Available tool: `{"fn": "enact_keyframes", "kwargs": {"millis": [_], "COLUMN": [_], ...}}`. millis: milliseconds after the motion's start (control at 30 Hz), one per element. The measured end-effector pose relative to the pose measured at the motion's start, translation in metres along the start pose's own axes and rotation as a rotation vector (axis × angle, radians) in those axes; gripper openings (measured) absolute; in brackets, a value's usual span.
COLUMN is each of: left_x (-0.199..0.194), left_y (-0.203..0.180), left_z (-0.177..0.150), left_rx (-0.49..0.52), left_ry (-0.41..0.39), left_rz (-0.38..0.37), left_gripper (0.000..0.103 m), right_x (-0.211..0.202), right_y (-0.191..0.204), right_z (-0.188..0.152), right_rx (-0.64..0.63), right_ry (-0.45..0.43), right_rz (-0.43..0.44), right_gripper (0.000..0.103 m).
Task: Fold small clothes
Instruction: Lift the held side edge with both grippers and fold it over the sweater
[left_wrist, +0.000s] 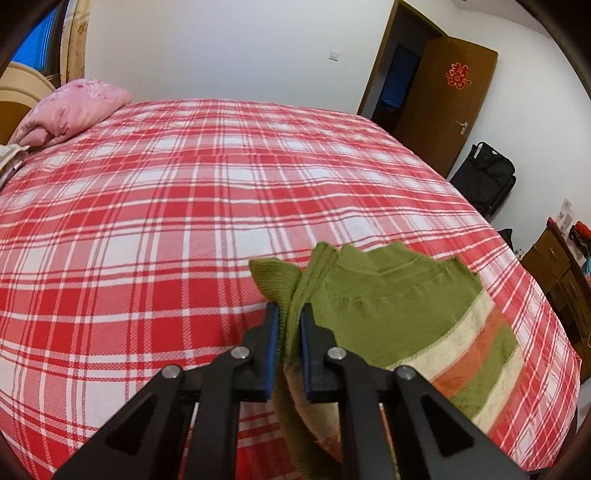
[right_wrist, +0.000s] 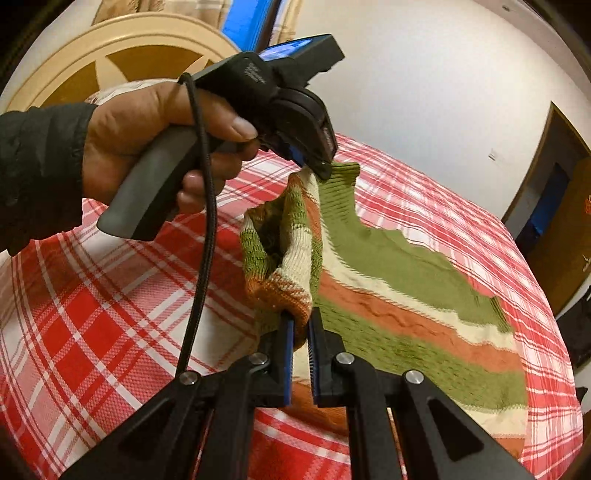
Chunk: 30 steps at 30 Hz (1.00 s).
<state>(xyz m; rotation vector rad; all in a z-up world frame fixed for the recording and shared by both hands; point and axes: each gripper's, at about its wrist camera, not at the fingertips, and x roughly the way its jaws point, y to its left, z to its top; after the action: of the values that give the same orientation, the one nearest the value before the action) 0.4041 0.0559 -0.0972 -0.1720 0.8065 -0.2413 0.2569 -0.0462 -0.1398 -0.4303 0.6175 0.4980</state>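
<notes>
A small knitted sweater, green with cream and orange stripes, lies partly on the red plaid bed. My left gripper is shut on a bunched green fold near its shoulder, lifting that side. In the right wrist view the sweater spreads away to the right. My right gripper is shut on the striped sleeve cuff, which hangs bunched above the sheet. The left gripper, held by a person's hand, pinches the green shoulder above the bed.
A pink pillow sits at the bed's far left by the headboard. A brown door stands open at the back right, with a black bag and dark furniture beside the bed. A black cable hangs from the left gripper.
</notes>
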Motion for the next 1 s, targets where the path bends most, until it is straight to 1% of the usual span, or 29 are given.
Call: {"fn": "enact_keyframes", "kwargs": {"millis": [133, 300, 567, 700, 800, 1000], "left_x": [-0.005, -0.007, -0.001, 0.01, 0.02, 0.037], "left_y": [-0.019, -0.046, -0.095, -0.125, -0.141, -0.173], "left_z": [0.01, 0.021, 0.039, 0.047, 0.051, 0.052], "left_rx": [0.021, 0.045, 0.087, 0.121, 0.136, 0.171], "left_ry": [-0.015, -0.03, -0.042, -0.035, -0.027, -0.008], "left_rz": [-0.005, -0.013, -0.052, -0.065, -0.076, -0.093], "left_gripper": [0.011, 0.011, 0.01, 0.01, 0.01, 0.01], "right_x": [-0.011, -0.022, -0.041, -0.045, -0.048, -0.054], "right_y": [-0.018, -0.045, -0.086, -0.108, -0.126, -0.15], "right_z": [0.0, -0.004, -0.018, -0.024, -0.032, -0.051], "right_rx": [0.036, 0.079, 0.156, 0.205, 0.257, 0.322], "right_ry": [-0.017, -0.034, -0.045, -0.051, -0.046, -0.032], "right_rz": [-0.01, -0.048, -0.084, -0.092, -0.091, -0.089], "right_gripper": [0.006, 0.006, 0.006, 0.006, 0.006, 0.006]}}
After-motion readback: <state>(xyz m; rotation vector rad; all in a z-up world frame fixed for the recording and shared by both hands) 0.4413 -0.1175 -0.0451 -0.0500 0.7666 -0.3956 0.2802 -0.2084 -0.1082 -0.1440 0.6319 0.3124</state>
